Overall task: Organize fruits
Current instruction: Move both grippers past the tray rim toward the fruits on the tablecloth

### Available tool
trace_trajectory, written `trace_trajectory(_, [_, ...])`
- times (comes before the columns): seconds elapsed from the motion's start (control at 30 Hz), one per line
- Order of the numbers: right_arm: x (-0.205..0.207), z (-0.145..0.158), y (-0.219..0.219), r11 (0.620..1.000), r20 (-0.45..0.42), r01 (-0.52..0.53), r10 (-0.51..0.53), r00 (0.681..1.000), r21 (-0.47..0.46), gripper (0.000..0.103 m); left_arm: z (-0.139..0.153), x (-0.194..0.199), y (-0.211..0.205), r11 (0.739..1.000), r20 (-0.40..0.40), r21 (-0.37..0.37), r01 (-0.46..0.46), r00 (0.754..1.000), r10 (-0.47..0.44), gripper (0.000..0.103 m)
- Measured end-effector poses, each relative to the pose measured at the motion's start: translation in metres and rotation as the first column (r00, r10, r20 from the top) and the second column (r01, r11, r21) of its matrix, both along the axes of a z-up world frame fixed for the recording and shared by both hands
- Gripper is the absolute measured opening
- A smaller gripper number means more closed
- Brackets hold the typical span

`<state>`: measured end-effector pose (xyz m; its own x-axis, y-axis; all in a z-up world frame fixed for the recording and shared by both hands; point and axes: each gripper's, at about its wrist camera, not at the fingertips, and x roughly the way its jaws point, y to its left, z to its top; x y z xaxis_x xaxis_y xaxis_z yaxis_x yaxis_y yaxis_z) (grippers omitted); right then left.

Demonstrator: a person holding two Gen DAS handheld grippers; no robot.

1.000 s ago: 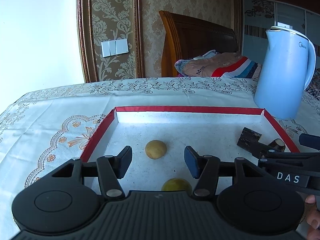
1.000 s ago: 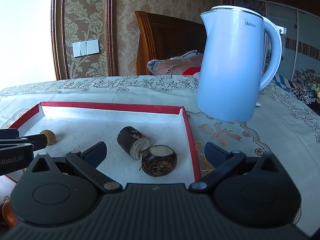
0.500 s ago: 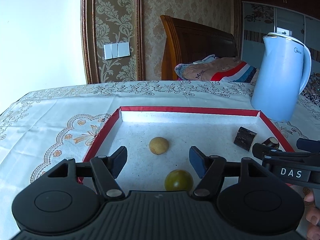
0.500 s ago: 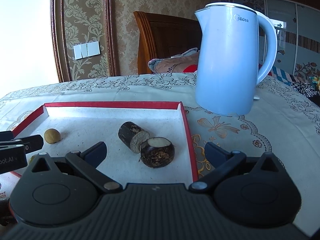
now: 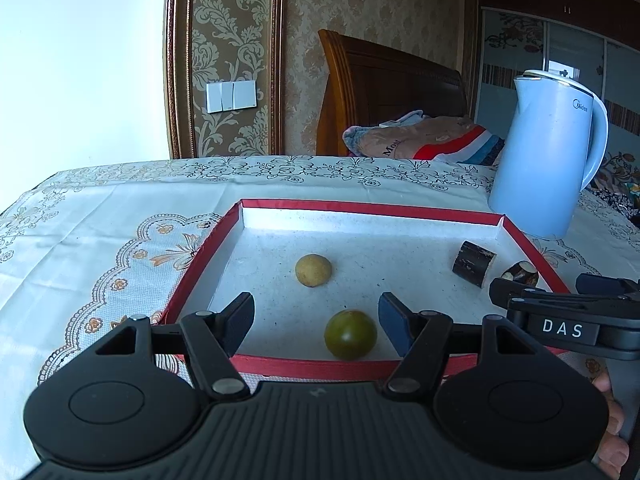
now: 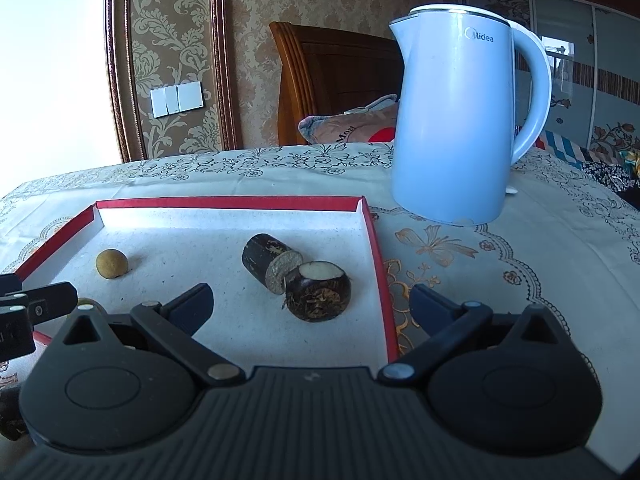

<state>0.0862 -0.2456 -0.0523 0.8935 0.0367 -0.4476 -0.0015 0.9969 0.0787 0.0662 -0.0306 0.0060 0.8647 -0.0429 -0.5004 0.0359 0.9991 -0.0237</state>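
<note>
A white tray with a red rim [image 5: 208,246] lies on the tablecloth. Inside it, a green round fruit [image 5: 351,334] rests near the front rim, a tan round fruit [image 5: 313,270] sits farther in, and two dark cut stalk pieces [image 6: 268,262] [image 6: 318,296] lie at the right. My left gripper [image 5: 316,314] is open over the tray's front edge, with the green fruit low between its fingers and touching neither pad. My right gripper [image 6: 312,300] hangs open and wide just in front of the stalk pieces, holding nothing. The tan fruit [image 6: 112,264] also shows in the right wrist view.
A tall light-blue kettle [image 6: 452,120] stands on the cloth just beyond the tray's far right corner. A wooden chair [image 5: 384,92] with folded fabric is behind the table. A person's fingers [image 5: 608,436] show at the lower right of the left wrist view.
The left gripper's jaws have widened and it has drawn back toward the tray's front rim, so the green fruit now lies in full view. The right gripper has barely shifted.
</note>
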Motion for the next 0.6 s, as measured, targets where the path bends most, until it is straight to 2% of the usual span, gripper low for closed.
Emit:
trace_trajectory(0.33, [-0.014, -0.001, -0.006, 0.999, -0.007, -0.008, 0.008, 1.0, 0.037, 0.103, -0.001, -0.009, 0.009, 1.0, -0.016, -0.03, 0.002, 1.0, -0.003, 0.069])
trace_trajectory(0.6, [-0.025, -0.001, -0.006, 0.999, -0.005, -0.015, 0.015, 1.0, 0.035, 0.103, -0.002, -0.019, 0.007, 1.0, -0.009, -0.012, 0.018, 1.0, -0.018, 0.069])
